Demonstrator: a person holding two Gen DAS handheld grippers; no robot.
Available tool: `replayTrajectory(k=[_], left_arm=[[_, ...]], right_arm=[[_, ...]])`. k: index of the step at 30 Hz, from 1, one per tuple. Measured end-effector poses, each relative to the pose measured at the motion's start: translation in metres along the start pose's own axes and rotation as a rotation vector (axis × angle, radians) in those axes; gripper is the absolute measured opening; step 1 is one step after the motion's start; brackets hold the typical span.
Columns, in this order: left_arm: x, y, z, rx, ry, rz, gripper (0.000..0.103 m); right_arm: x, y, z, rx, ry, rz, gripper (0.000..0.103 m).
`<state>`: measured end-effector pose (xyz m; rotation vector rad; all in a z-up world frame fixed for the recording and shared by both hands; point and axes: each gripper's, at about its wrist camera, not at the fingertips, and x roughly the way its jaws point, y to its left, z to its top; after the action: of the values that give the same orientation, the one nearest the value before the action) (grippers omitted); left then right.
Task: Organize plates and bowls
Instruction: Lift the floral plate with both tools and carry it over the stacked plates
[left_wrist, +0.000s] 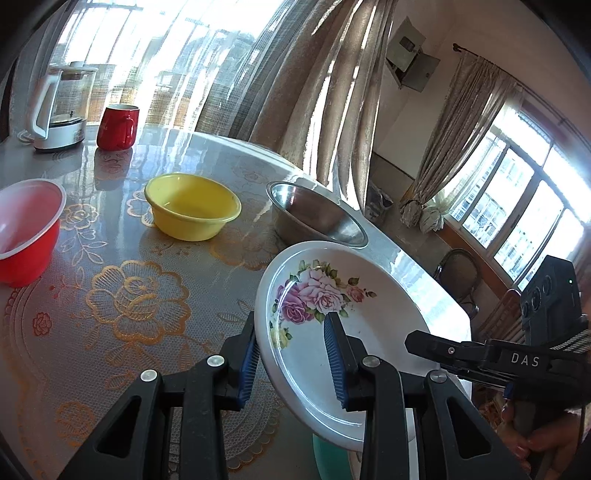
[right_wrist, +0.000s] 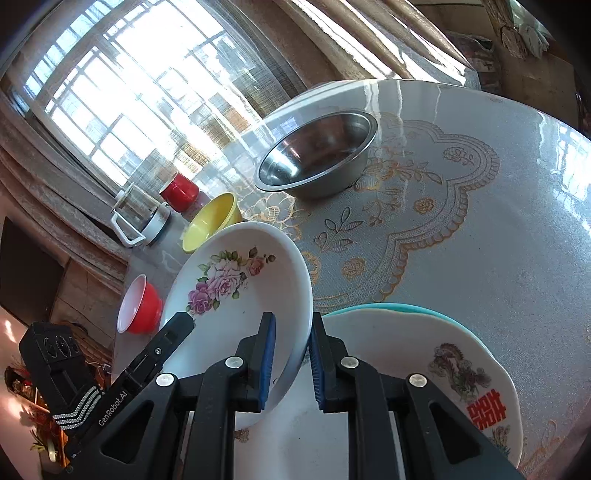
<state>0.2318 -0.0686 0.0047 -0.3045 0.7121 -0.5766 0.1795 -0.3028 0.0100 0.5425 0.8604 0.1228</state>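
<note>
Two handheld grippers both clasp one white rose-patterned plate (left_wrist: 343, 332) by opposite edges, holding it tilted above a round table (right_wrist: 498, 240) covered with a lace-patterned cloth. The left gripper (left_wrist: 293, 363) has its blue-padded fingers (left_wrist: 334, 358) closed across the plate's rim, one pad on its face and one behind. The right gripper (right_wrist: 291, 363) pinches the other rim the same way, one pad inside the plate and one outside.

Just below and beside the rose plate lies a white dragon-printed plate (right_wrist: 443, 369) with red characters, stacked on a teal plate (right_wrist: 388, 307). Beyond the rose plate stands a steel bowl (left_wrist: 314, 214), near the table's edge. Farther from it sit a yellow bowl (left_wrist: 192, 206) and a red bowl (left_wrist: 26, 236) with a white inside. Well beyond those, by the window, are a red mug (left_wrist: 118, 127) and a glass kettle (left_wrist: 62, 107).
</note>
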Motion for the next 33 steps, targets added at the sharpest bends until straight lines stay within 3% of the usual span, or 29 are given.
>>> replayTrajectory(k=[16,33], left_arm=[[-0.01,-0.048,-0.024,0.132,0.029,-0.04,0.033],[0.0,-0.09,-0.055,0.292,0.128,-0.034,0.033]], right_arm=[[-0.044,-0.034,-0.03,0.07,-0.028,-0.014,0.018],[-0.074,-0.066,-0.063,0.113,-0.016,-0.077,0.02]])
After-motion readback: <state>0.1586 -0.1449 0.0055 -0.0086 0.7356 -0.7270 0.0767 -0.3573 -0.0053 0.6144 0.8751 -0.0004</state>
